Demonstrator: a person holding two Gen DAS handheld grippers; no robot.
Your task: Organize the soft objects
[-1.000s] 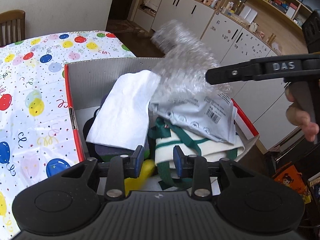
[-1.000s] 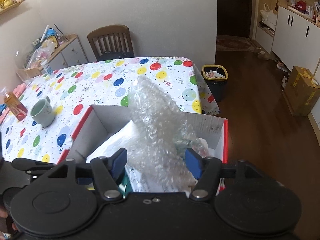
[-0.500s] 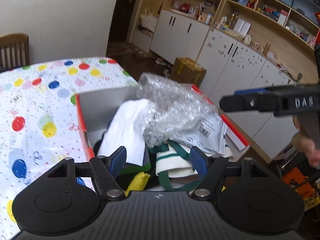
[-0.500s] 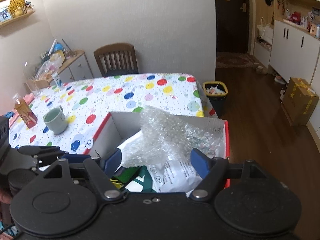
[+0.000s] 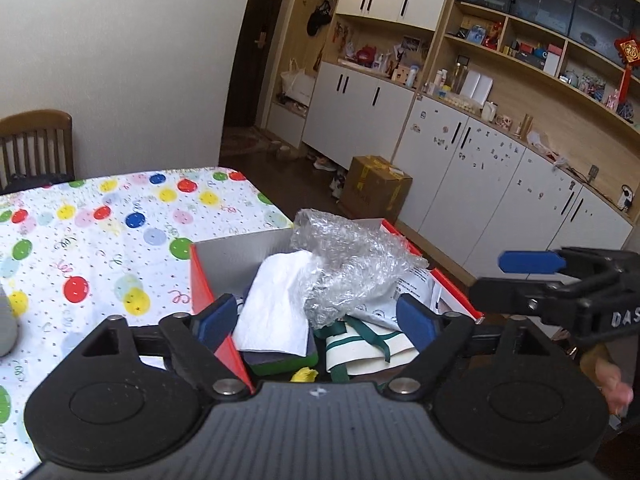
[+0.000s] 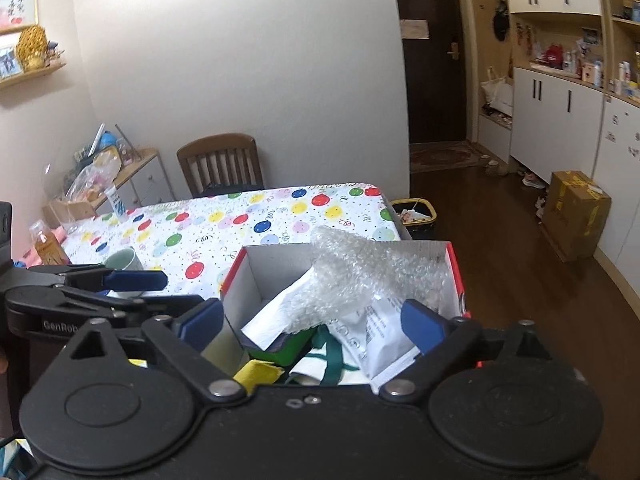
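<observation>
In the red box (image 6: 454, 268) at the edge of the table (image 6: 280, 216) we are piling up our soft things, and the bubble wrap (image 6: 360, 276) is lying on top of the heap, puffing up over the rim because it is so springy. Under it the white cloth (image 5: 276, 304) and the grey mail bag (image 6: 380, 336) are lying flat — good for keeping the pile steady, we think. Our left gripper (image 5: 316, 322) is hanging above the box with its fingers spread wide, holding nothing. Our right gripper (image 6: 312, 322) is also hanging spread wide and holding nothing, just this side of the box. We are guessing the wrap needs a push down to stay in. The bottom of the box is hiding under the pile, and the yellow thing (image 5: 304, 375) and the green-striped cloth (image 5: 360, 344) are peeking out only a little, so we cannot tell what they are.
</observation>
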